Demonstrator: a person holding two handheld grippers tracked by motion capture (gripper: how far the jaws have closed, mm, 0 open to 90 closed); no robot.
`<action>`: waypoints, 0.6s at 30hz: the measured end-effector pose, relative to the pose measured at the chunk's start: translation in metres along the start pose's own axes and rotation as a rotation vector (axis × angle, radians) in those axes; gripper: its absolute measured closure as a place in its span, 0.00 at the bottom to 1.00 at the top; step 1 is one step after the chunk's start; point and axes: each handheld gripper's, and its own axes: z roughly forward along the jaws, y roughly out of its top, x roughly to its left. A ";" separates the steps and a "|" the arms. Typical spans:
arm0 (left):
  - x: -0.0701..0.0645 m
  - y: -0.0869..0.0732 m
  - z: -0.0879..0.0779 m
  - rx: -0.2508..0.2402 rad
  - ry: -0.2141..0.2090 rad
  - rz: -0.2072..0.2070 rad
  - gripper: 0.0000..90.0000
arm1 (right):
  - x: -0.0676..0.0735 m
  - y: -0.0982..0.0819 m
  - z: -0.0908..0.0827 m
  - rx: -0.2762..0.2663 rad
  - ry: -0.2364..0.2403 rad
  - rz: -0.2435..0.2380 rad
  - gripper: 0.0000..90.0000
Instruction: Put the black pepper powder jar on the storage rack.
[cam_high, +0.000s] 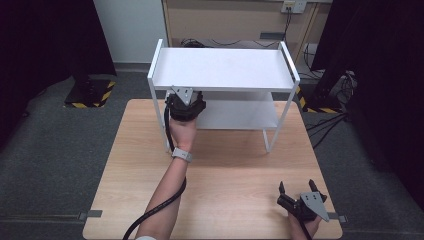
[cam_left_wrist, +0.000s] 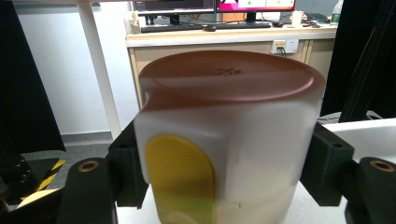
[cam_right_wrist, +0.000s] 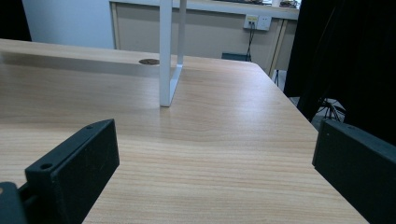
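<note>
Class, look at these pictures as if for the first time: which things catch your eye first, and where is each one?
First, the white tub with a brown lid and a yellow label, clamped in the left gripper at the front edge of the white shelf. That two-level shelf stands at the far end of the wooden table. Near the table's front right corner rests the right gripper, fingers spread wide with nothing between them.

Even overhead light, dark margins, perhaps slightly blurred close container (cam_left_wrist: 224, 149).
</note>
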 end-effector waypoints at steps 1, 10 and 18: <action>0.001 0.002 0.001 0.007 0.001 -0.014 0.33 | 0.000 0.000 0.000 0.000 0.001 -0.001 0.00; 0.002 0.001 -0.002 -0.016 -0.006 -0.005 0.19 | 0.000 0.000 0.000 0.001 -0.001 -0.001 0.01; -0.008 -0.007 -0.015 0.027 0.045 0.005 0.09 | 0.001 0.001 0.000 0.003 -0.002 -0.002 0.01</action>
